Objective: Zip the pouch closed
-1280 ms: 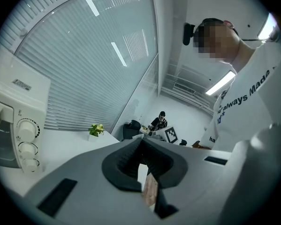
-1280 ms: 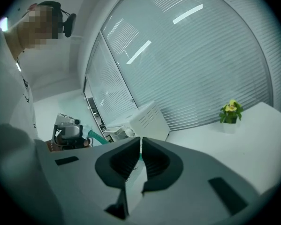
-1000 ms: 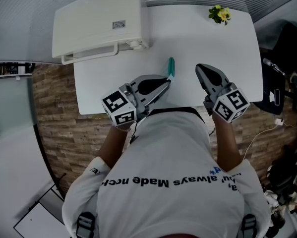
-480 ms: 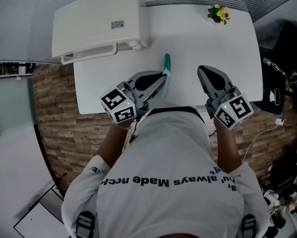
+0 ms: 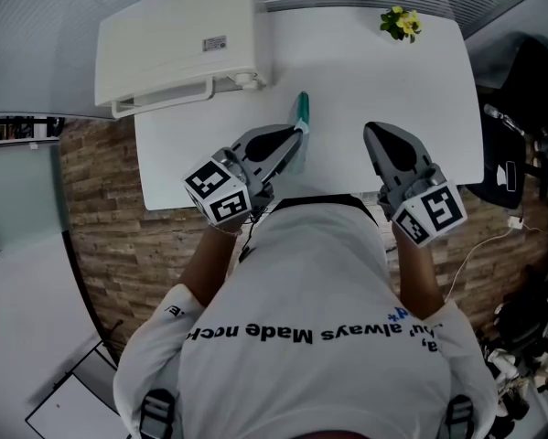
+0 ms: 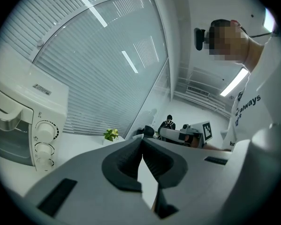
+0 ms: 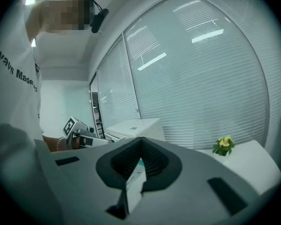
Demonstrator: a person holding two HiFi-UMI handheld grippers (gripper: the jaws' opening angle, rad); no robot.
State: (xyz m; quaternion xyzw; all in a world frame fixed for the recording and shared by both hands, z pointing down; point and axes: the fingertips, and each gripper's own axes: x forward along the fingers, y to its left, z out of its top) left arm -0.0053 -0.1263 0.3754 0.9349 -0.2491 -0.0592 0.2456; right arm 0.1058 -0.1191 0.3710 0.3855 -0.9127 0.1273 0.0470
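Note:
A slim teal pouch (image 5: 301, 110) sticks out past the tips of my left gripper (image 5: 296, 135) over the white table (image 5: 374, 71). It follows that gripper from frame to frame, so the jaws are shut on its near end. In the left gripper view the dark pads (image 6: 126, 165) meet at their tips and the pouch itself is hidden. My right gripper (image 5: 376, 133) hovers to the right of the pouch, apart from it, jaws shut with nothing between them. Through the slot behind its pads (image 7: 152, 165), a sliver of the teal and white pouch (image 7: 138, 164) shows.
A white countertop oven (image 5: 177, 39) stands at the table's back left, its dials (image 6: 45, 132) close beside my left gripper. A small yellow-flowered plant (image 5: 400, 24) sits at the back right corner. Window blinds run behind the table. Brick-patterned floor lies along the near edge.
My left gripper and the pouch have shifted left and farther over the table. My right gripper has risen slightly and rolled a little, still shut.

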